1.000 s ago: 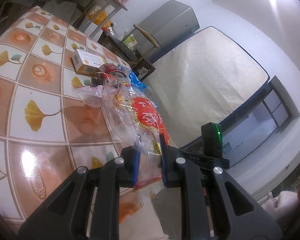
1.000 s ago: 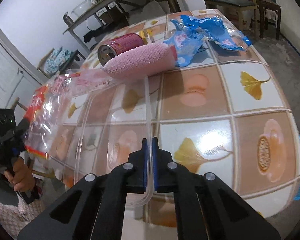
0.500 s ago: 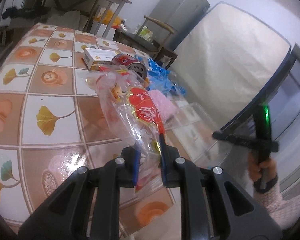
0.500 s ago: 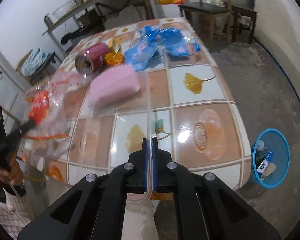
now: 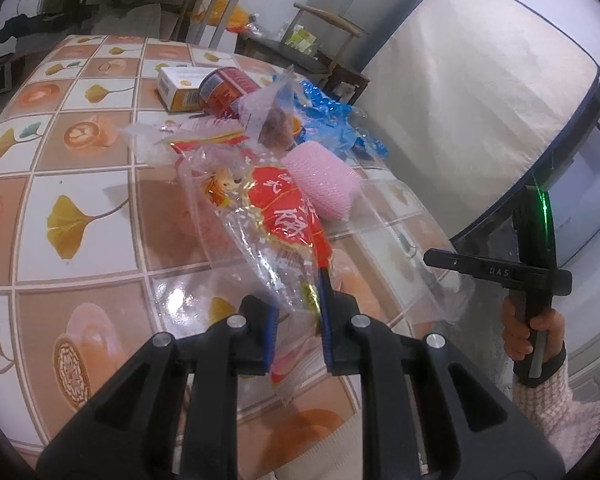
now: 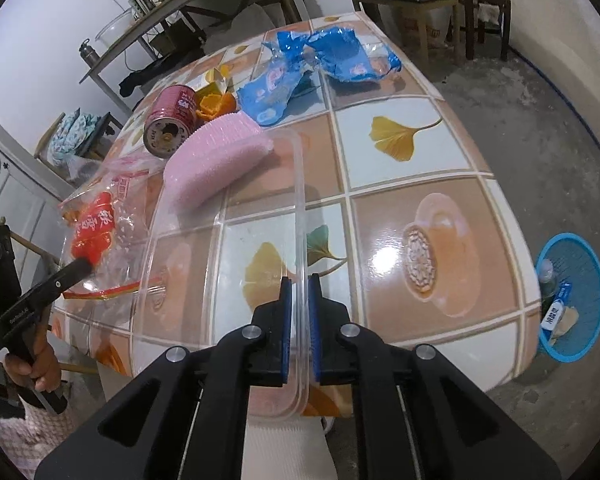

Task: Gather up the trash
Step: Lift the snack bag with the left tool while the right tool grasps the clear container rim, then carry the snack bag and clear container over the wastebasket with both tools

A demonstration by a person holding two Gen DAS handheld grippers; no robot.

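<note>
Left gripper [image 5: 298,330] half-open, crinkly red-print plastic bag [image 5: 278,216] between its pads. Right gripper [image 6: 299,330] clamped on clear rigid tray [image 6: 300,216] rim; ribbed pink foam sleeve [image 6: 216,160] at tray's 11 o'clock.

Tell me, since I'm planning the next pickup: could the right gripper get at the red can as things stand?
Probably not yet. The right gripper is shut on the clear plastic container, and the pink foam sleeve lies in front of the red can. It would need to drop its load first.
</note>
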